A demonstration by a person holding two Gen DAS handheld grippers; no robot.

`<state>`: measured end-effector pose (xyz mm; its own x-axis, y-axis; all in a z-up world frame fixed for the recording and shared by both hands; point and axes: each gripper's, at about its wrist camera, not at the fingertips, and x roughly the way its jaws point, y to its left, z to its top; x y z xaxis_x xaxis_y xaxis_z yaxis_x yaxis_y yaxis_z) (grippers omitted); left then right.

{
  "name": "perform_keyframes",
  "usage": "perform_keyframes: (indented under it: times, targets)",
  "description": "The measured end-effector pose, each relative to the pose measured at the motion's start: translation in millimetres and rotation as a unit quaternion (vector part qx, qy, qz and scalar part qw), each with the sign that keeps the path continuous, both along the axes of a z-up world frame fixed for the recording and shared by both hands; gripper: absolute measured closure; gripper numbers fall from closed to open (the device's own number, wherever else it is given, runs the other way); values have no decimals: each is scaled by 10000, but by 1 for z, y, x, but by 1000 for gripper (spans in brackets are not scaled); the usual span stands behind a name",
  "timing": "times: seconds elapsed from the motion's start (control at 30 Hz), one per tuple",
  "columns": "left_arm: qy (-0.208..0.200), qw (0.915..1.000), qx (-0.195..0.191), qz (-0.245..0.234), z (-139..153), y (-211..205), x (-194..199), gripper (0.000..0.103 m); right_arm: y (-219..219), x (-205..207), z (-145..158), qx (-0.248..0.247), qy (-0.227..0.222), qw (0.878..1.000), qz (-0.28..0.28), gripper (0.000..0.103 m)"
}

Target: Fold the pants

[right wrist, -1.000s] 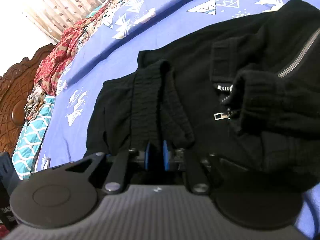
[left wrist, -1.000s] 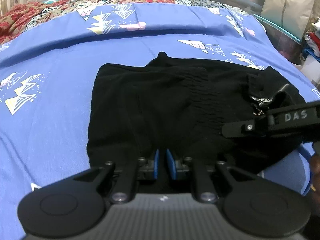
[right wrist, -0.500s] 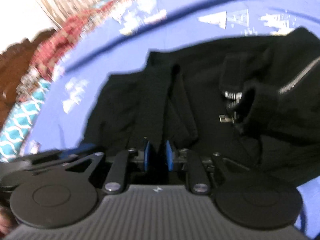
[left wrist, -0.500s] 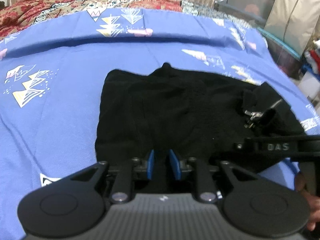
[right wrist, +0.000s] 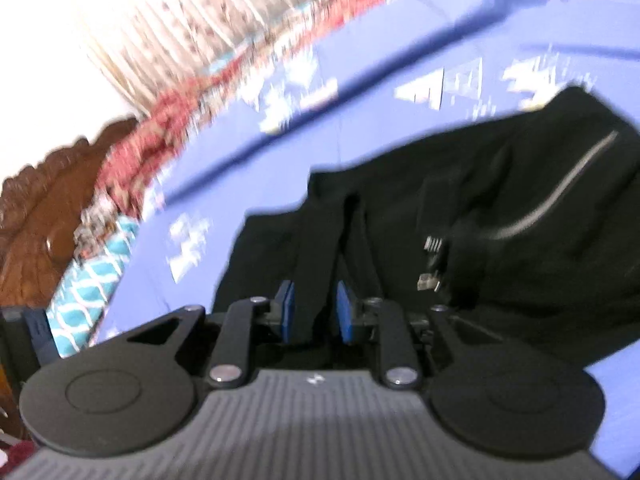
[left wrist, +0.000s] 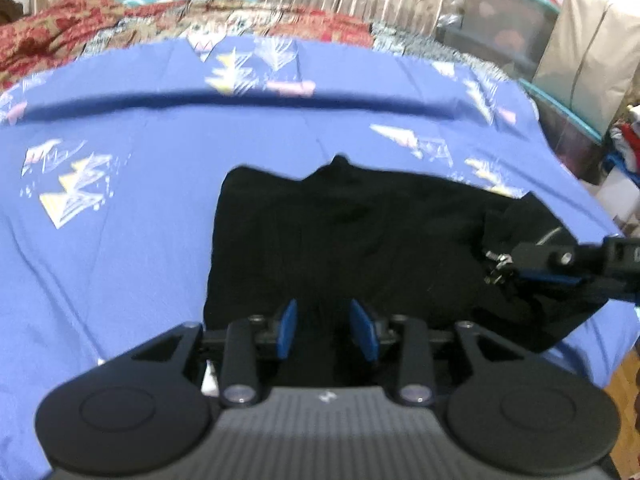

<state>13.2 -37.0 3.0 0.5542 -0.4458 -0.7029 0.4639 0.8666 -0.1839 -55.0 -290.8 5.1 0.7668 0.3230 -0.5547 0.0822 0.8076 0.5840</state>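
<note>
While both tongs hang over the bed's near edge, notes:
L tongs: left gripper (left wrist: 323, 330) jaws part-open and opening; blue pads (left wrist: 288, 328) clear of cloth, nothing gripped, pants fabric seen in the gap below.
R tongs: right gripper (right wrist: 313, 317) jaws part-open and opening; a ribbed strip of the pants runs btwn the pads, no pinch visible.
Pants: black pants (left wrist: 352, 248) folded into a squarish stack on the blue bedsheet (left wrist: 120, 260), toward the bed's near-right corner; zipper (right wrist: 560, 196) side by the right edge.
Vs 1 s ago: both gaps wider; pads were nearly shut on the fabric. Both views sit higher, more sheet showing; right view now blurred.
Edges/room: wide bare sheet left of the stack and toward the far edge; patterned quilt (left wrist: 160, 28) along the far edge; storage boxes (left wrist: 508, 36) beyond the right edge; wooden headboard (right wrist: 40, 216) at the left end.
</note>
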Motion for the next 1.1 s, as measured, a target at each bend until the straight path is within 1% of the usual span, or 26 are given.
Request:
perform_keyframes:
  times: [0.1, 0.2, 0.23, 0.33, 0.37, 0.43, 0.47, 0.5, 0.57, 0.63, 0.7, 0.73, 0.83, 0.9, 0.97, 1.03, 1.1]
  targets:
    - [8, 9999, -61, -96, 2, -6, -1, 71, -13, -7, 11, -140, -205, 9993, -276, 76]
    - [69, 9997, 48, -211, -5, -16, 0, 71, -31, -16, 23, -315, -446, 9965, -634, 76]
    - [114, 9996, 114, -231, -9, -19, 1, 71, -39, -20, 26, -366, -512, 9951, -769, 76]
    - [361, 9980, 492, -169, -29, -26, 9, 69, -68, -33, 27, -492, -575, 9895, -1232, 74]
    - [425, 9979, 471, -154, -36, -24, 13, 69, -78, -37, 25, -477, -554, 9873, -1410, 72]
    - [529, 9981, 318, -88, -35, -20, 17, 69, -98, -47, 20, -385, -522, 9827, -1736, 62]
    - [579, 9980, 259, -57, -32, -19, 18, 69, -106, -52, 17, -350, -522, 9803, -1874, 50]
    - [619, 9979, 174, -34, -28, -17, 19, 70, -113, -57, 12, -334, -504, 9779, -2002, 40]
    - [631, 9980, -34, 0, -20, -12, 19, 70, -126, -63, 1, -364, -414, 9742, -2188, 36]
    - [543, 9983, -200, 40, -9, -8, 17, 67, -139, -69, -8, -354, -288, 9701, -2386, 34]
    - [464, 9985, -285, 51, -1, -8, 16, 67, -149, -74, -19, -224, -209, 9662, -2558, 25]
    - [438, 9986, -309, 37, 3, -10, 17, 67, -153, -76, -25, -142, -173, 9642, -2644, 25]
    - [373, 9987, -336, -81, 10, -20, 20, 67, -161, -77, -36, 44, -59, 9640, -2659, 25]
    - [377, 9990, -196, -128, 7, -28, 23, 67, -159, -75, -39, -8, 18, 9647, -2632, 25]
    - [530, 9985, -45, -127, -1, -34, 27, 67, -160, -71, -44, -24, 39, 9674, -2533, 25]
    - [750, 9971, 9, -106, -10, -37, 30, 67, -160, -66, -46, -92, 50, 9692, -2460, 25]
    - [825, 9966, 11, -54, -14, -35, 29, 66, -162, -62, -47, -97, 60, 9705, -2407, 25]
